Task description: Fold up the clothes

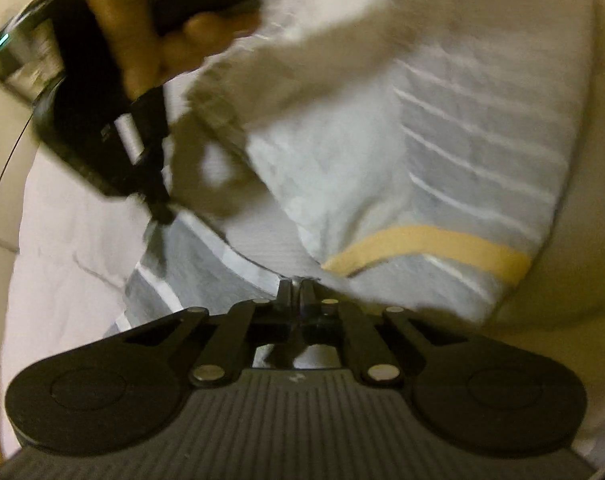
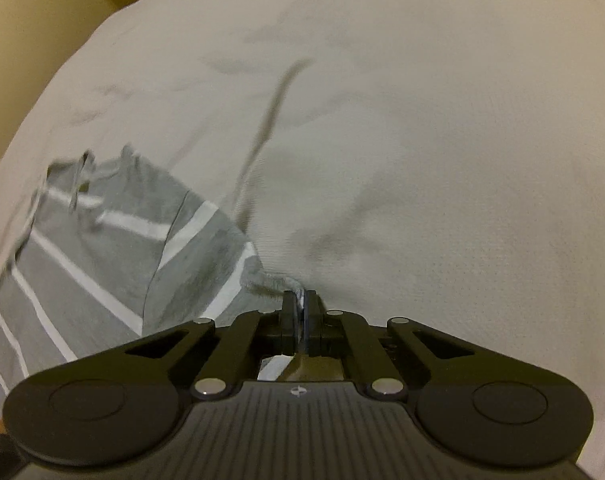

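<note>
My left gripper (image 1: 297,289) has its jaws pinched together on the edge of the striped shirt (image 1: 442,152). My right gripper (image 2: 300,300) is likewise clamped on a bunched bit of that shirt's hem. In the left wrist view, my right hand (image 1: 142,28) wraps the other gripper's handle above the shirt, angled downward and blurred.

White sheet (image 2: 422,120) (wrinkled) under striped garment (image 2: 102,248)

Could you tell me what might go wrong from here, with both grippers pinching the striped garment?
1. The left gripper and the right gripper each pinch only a thin edge of the grey, white-striped garment; a sharp pull might slip it free.
2. The garment hangs bunched, its yellow band curved, so the fold could land crooked.
3. The white bedsheet is already creased; dragging may ruck it further.
</note>
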